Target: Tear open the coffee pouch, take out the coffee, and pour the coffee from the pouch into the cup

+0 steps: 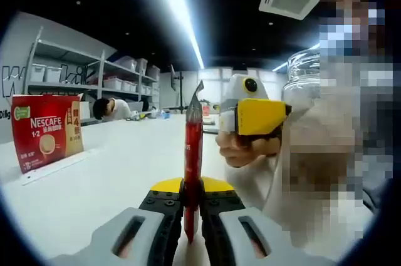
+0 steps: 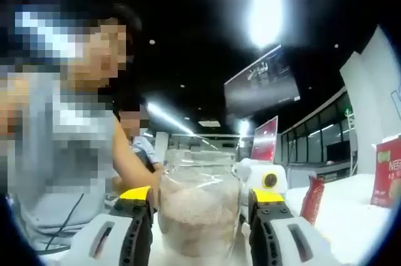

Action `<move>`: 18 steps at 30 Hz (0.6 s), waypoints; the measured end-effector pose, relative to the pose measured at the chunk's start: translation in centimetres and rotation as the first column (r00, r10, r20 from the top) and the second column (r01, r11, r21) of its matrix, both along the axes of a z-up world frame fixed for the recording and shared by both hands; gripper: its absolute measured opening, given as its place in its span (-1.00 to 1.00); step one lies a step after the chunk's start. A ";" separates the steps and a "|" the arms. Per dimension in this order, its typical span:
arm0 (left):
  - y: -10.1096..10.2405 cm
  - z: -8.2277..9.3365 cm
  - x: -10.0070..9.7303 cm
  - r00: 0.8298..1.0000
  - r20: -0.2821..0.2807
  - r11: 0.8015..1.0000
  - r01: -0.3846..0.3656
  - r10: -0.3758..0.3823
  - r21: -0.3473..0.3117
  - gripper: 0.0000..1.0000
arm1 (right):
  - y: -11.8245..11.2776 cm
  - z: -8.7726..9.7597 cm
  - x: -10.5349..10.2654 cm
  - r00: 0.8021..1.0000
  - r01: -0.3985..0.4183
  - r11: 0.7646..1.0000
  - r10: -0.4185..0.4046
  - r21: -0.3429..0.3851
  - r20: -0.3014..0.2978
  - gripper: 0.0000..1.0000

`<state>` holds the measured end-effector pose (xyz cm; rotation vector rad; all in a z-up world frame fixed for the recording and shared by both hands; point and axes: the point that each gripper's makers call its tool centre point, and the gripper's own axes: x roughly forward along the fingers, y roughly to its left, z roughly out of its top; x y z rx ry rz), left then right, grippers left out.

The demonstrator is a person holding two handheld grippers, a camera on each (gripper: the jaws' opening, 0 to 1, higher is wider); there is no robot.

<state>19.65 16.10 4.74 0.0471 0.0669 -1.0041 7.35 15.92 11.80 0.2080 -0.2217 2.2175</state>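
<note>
A red coffee stick pouch stands upright between the jaws of my left gripper, which is shut on its lower part. The pouch's top end is pointed and looks ragged. In the right gripper view a clear glass jar with a wide rim sits between the jaws of my right gripper, whose pads press against its sides. The same jar appears at the right of the left gripper view, beside the right gripper's yellow and white body and the hand holding it. The pouch also appears beyond the jar.
A red Nescafe box stands on the white table to the left; its edge shows at the far right. A person bends over at the table's far end, in front of shelves with bins.
</note>
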 end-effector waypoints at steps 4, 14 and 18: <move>0.0 0.0 0.0 1.000 0.001 1.000 0.000 0.000 0.001 -0.76 | -0.3 0.7 0.3 1.000 0.006 1.000 -0.006 0.030 -0.010 0.18; 0.1 0.0 0.0 1.000 -0.006 1.000 -0.003 0.003 -0.004 -0.76 | -2.6 0.2 1.7 0.998 -0.025 1.000 0.025 -0.005 0.065 0.09; 0.2 0.0 0.0 1.000 -0.012 1.000 -0.004 0.004 -0.009 -0.76 | -3.7 -0.1 4.1 1.000 0.009 1.000 -0.009 -0.008 0.027 0.04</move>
